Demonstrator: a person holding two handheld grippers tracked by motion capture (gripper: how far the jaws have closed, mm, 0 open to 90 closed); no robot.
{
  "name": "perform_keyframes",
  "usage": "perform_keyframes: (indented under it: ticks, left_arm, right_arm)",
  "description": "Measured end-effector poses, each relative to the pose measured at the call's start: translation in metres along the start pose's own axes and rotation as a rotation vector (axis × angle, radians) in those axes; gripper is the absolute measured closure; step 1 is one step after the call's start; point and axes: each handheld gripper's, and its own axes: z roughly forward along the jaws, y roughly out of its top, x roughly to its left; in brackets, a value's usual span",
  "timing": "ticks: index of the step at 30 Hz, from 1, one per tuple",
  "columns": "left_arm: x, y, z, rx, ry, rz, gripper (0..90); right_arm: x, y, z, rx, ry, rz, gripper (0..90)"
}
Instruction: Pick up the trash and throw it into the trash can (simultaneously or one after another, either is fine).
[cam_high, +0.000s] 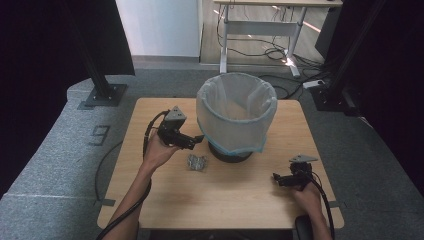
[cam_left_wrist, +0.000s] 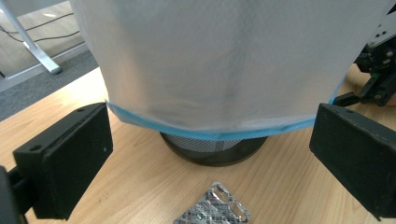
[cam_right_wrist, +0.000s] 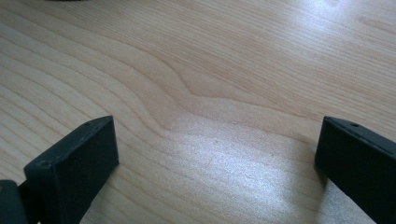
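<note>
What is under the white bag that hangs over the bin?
Under the white bag's blue hem, the bin's dark mesh base stands on the table. The bag covers the upper bin.

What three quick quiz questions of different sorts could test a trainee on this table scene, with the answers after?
1. True or false: the blister pack lies inside the bin.
2. What lines the bin?
3. Which gripper is nearer the bin: A left, B right?

Key: 1 false, it lies on the table in front of the bin. 2 a thin bag with a blue edge. 3 A.
</note>
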Motion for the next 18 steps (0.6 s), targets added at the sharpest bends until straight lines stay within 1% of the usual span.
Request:
perform_keyframes:
  ticks: [1, 2, 4, 5, 6, 7, 8, 10, 14, 16, 18]
  left_arm:
    - [0.000, -0.004, 0.002, 0.004, 0.005, -0.002, 0.0]
    - [0.000, -0.004, 0.002, 0.004, 0.005, -0.002, 0.0]
    - [0.000, -0.010, 0.005, 0.013, 0.012, 0.000, 0.0]
    - [0.000, -0.015, 0.008, 0.017, 0.016, -0.001, 0.0]
    - [0.000, -0.015, 0.008, 0.017, 0.016, -0.001, 0.0]
    - [0.000, -0.021, 0.012, 0.028, 0.023, 0.001, 0.0]
    - [0.000, -0.021, 0.012, 0.028, 0.023, 0.001, 0.0]
    - [0.001, -0.030, 0.019, 0.037, 0.024, -0.007, 0.0]
    - [0.001, -0.041, 0.026, 0.041, 0.023, -0.013, 0.0]
    - [0.001, -0.044, 0.028, 0.042, 0.023, -0.013, 0.0]
    - [0.000, -0.051, 0.033, 0.050, 0.020, -0.017, 0.0]
  right_arm:
    - [0.000, 0.000, 0.000, 0.000, 0.000, 0.000, 0.0]
    - [0.000, 0.000, 0.000, 0.000, 0.000, 0.000, 0.0]
    - [0.000, 0.000, 0.000, -0.002, 0.000, 0.001, 0.0]
    - [0.000, 0.000, 0.000, -0.001, 0.000, 0.001, 0.0]
    - [0.000, 0.000, 0.000, -0.001, 0.000, 0.001, 0.0]
    - [0.000, 0.000, 0.000, -0.001, 0.000, 0.001, 0.0]
    - [0.000, 0.000, 0.000, -0.001, 0.000, 0.001, 0.0]
    - [0.000, 0.000, 0.000, -0.001, 0.000, 0.001, 0.0]
    - [0.000, 0.000, 0.000, -0.001, 0.001, 0.000, 0.0]
    - [0.000, 0.000, 0.000, 0.000, 0.001, 0.001, 0.0]
    - [0.000, 0.000, 0.000, 0.000, 0.001, 0.000, 0.0]
